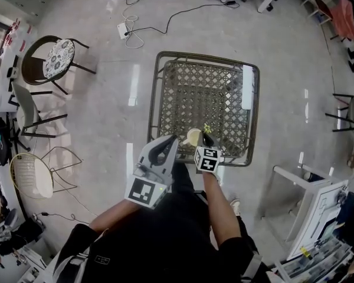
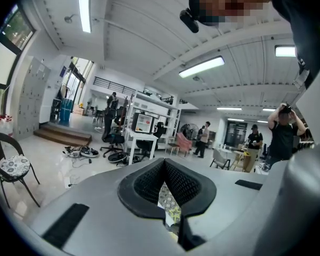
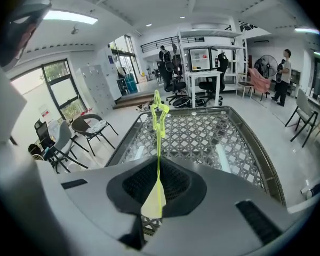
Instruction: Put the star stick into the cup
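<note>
A yellow-green star stick (image 3: 158, 143) stands up from between the jaws of my right gripper (image 3: 159, 193), which is shut on its lower part. The star end (image 3: 159, 113) is on top. In the head view the stick (image 1: 206, 130) shows just beyond the right gripper (image 1: 206, 141), over the near edge of the lattice table (image 1: 155, 99). A pale cup (image 1: 192, 136) sits close to its left on the table. My left gripper (image 1: 172, 141) is next to the cup's left side. Its jaws (image 2: 164, 167) meet at the tips with nothing gripped.
A white strip (image 1: 246, 87) lies along the table's right side. Chairs (image 1: 53, 61) stand on the floor at the left, with cables (image 1: 133, 31) beyond the table and a white frame (image 1: 304, 184) at the lower right. People stand far off in the room (image 2: 282, 135).
</note>
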`<state>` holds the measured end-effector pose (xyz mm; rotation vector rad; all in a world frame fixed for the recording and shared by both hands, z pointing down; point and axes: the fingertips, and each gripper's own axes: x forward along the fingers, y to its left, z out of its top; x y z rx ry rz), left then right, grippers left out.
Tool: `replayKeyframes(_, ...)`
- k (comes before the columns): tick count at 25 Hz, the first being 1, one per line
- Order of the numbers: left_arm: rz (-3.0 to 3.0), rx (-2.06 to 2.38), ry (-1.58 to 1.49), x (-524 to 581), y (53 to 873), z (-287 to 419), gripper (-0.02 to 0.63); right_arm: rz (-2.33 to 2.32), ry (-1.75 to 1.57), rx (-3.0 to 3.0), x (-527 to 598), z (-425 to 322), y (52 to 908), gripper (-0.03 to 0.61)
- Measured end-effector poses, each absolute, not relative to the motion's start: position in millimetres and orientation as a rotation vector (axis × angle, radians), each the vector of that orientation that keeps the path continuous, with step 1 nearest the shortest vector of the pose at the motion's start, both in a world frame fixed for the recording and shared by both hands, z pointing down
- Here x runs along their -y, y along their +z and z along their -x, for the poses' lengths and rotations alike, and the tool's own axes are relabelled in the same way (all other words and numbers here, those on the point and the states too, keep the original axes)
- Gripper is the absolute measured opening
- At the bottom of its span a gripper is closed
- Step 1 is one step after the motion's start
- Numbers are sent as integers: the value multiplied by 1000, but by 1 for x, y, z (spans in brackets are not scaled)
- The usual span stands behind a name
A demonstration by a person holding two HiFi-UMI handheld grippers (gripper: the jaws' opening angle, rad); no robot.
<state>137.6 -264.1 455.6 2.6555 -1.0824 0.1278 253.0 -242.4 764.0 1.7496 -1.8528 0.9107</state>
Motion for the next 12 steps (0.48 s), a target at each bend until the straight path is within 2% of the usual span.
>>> replayKeyframes(12, -2642, 1119, 139, 278, 462, -132, 17, -1743, 930, 1836, 252, -256, 777, 16)
